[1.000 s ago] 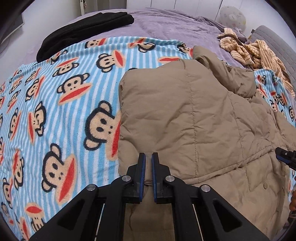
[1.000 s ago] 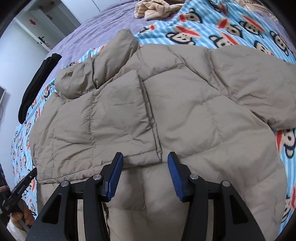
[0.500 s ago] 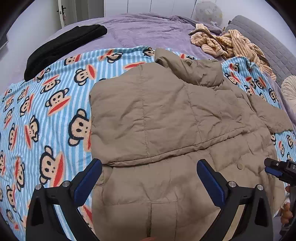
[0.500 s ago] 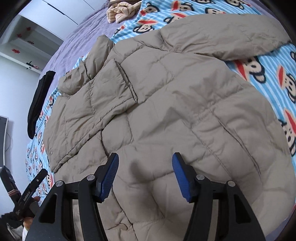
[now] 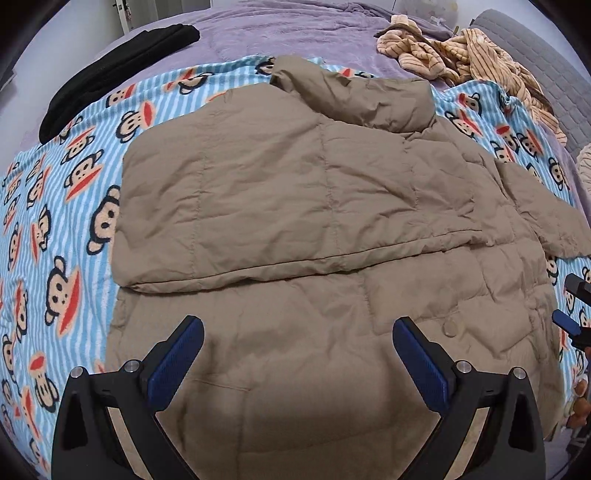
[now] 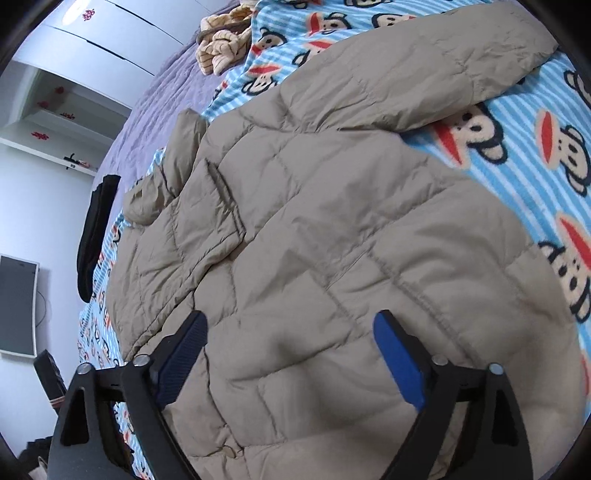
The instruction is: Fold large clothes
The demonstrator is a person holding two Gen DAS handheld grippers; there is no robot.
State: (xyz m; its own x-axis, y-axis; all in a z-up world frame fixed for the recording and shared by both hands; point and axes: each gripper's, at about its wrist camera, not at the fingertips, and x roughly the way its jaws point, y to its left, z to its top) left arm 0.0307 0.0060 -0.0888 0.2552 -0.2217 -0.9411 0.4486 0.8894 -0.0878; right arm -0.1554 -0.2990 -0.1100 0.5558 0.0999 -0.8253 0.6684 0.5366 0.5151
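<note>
While the tan coat [image 5: 295,206] lies flat on the monkey blanket [image 5: 55,221] | left gripper [image 5: 297,354] jaws spread wide, holding nothing | right gripper [image 6: 290,354] jaws just opened wide above coat, holding nothing

the tan jacket [image 5: 314,221] covers the middle of the monkey-print blanket [image 5: 66,206]; open blanket lies left. black garment [image 5: 118,70] and striped clothing [image 5: 461,51] occupy the far corners.

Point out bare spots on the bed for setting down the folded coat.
Free: purple bedspread between black garment and striped clothes heap; monkey blanket left of the tan coat. Crowded: the middle, under the coat, and the heap's corner.
</note>
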